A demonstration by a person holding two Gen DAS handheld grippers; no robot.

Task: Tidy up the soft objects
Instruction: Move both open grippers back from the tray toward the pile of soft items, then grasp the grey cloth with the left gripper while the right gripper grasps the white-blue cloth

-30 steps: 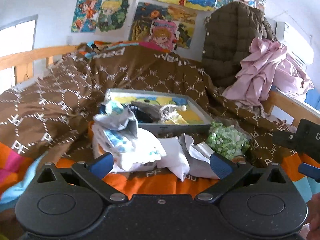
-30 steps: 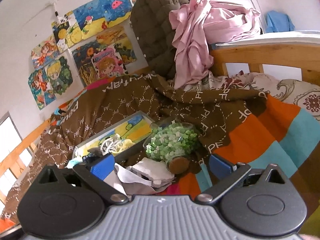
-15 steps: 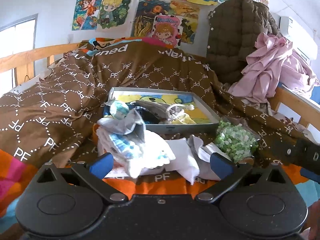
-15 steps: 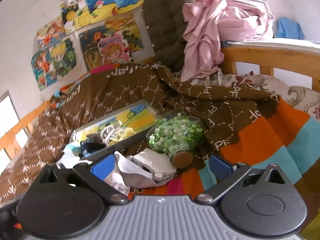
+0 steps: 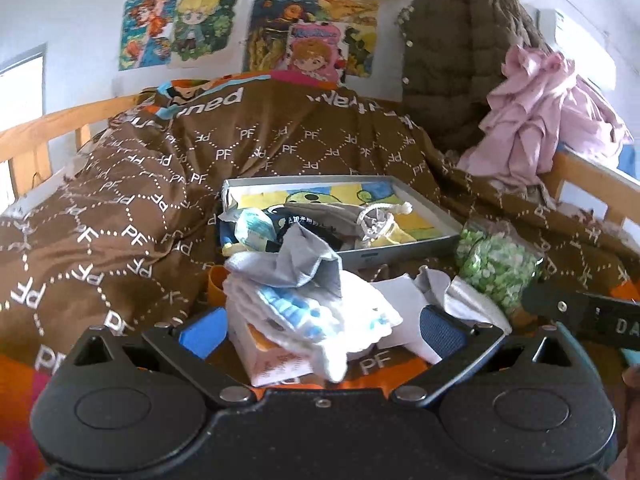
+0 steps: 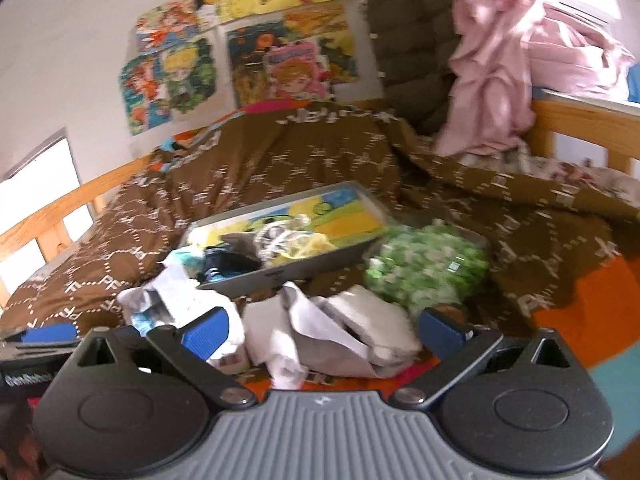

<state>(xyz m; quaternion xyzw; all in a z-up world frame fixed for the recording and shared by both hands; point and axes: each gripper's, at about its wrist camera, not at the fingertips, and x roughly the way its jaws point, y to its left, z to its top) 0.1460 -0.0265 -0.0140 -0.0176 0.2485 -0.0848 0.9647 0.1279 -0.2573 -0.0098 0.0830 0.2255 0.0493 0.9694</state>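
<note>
Left claw (image 5: 320, 330) stands apart, empty, around a pile of cloths (image 5: 304, 296) on the bed (image 5: 120, 216). Right claw (image 6: 322, 330) likewise apart, at grey cloths (image 6: 336, 336). Tray (image 5: 400, 254) sits just behind.

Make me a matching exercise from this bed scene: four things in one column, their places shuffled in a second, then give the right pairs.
1. pink garment
2. jar of green pieces
3. white cord
4. white and blue cloth pile

A. inside the grey tray
B. between the left gripper fingers
C. draped over the wooden rail
D. lying right of the tray

Pairs: 1-C, 2-D, 3-A, 4-B
</note>
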